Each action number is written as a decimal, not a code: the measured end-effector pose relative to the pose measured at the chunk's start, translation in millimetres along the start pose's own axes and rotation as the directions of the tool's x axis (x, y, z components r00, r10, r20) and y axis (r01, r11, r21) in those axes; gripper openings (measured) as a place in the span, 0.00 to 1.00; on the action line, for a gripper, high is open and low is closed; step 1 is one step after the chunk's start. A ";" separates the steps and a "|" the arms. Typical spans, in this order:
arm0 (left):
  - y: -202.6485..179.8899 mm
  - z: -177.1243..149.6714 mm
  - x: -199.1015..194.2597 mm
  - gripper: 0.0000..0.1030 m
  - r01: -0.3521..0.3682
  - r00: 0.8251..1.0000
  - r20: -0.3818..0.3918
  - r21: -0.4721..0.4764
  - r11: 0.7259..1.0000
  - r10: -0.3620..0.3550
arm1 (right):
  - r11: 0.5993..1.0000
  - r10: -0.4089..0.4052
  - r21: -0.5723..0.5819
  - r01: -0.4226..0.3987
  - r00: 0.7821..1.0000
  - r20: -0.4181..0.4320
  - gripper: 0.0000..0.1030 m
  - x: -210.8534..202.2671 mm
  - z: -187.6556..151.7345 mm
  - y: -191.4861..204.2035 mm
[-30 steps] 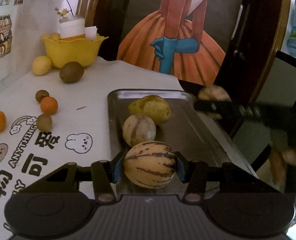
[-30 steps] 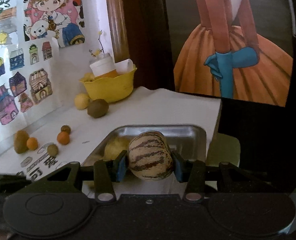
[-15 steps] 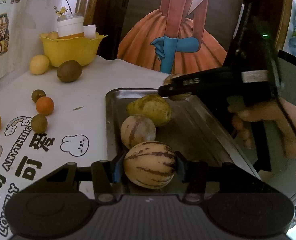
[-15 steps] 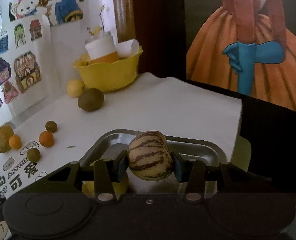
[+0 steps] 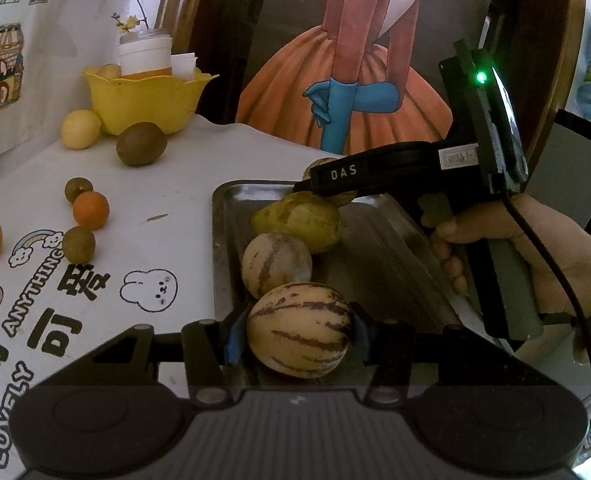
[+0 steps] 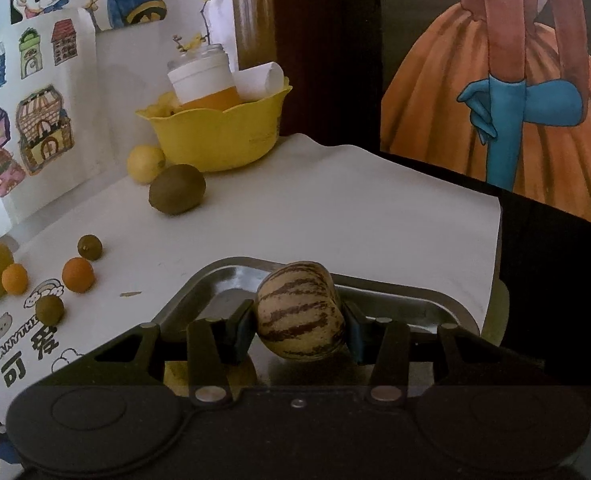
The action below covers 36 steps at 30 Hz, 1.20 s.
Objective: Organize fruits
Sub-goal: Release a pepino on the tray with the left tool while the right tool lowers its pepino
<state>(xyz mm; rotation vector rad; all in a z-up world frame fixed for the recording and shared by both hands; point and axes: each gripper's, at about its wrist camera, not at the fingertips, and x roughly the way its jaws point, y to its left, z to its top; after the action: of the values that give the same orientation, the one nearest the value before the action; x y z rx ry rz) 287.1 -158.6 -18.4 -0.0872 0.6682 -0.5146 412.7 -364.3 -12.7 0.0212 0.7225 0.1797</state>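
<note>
Left wrist view: you are now bringing your right gripper (image 5: 327, 184) in over the far end of the metal tray (image 5: 379, 240), unlike a second ago. Your left gripper (image 5: 299, 330) is pinching a striped melon (image 5: 299, 330) over the near end, while your right fingers (image 6: 241, 330) are clamping a second striped melon (image 6: 299, 310).

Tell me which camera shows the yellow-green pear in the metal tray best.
The left wrist view: the pear lies in plain sight at the tray's far end. In the right wrist view only a yellow sliver peeks out behind the gripper.
</note>
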 end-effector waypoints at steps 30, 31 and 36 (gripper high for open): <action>-3.3 2.7 -14.0 0.73 -0.028 1.000 0.013 -0.030 0.999 0.028 | 0.995 -0.017 0.102 0.014 0.999 0.028 0.54 -27.2 -14.6 -8.4; -2.7 3.3 -16.6 0.74 -0.028 0.999 0.015 -0.039 0.999 0.029 | 0.995 -0.018 0.103 0.015 0.999 0.031 0.56 -30.6 -15.5 -9.0; -3.5 5.8 -33.8 0.85 -0.054 0.997 0.046 -0.063 0.997 0.057 | 0.996 -0.012 0.089 0.006 0.998 0.065 0.71 -55.9 -18.8 -4.8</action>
<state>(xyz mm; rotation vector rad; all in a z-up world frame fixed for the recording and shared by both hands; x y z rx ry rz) 266.7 -145.8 6.2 -0.1379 0.6382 -0.4369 359.9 -379.4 9.5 0.1082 0.6644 0.1374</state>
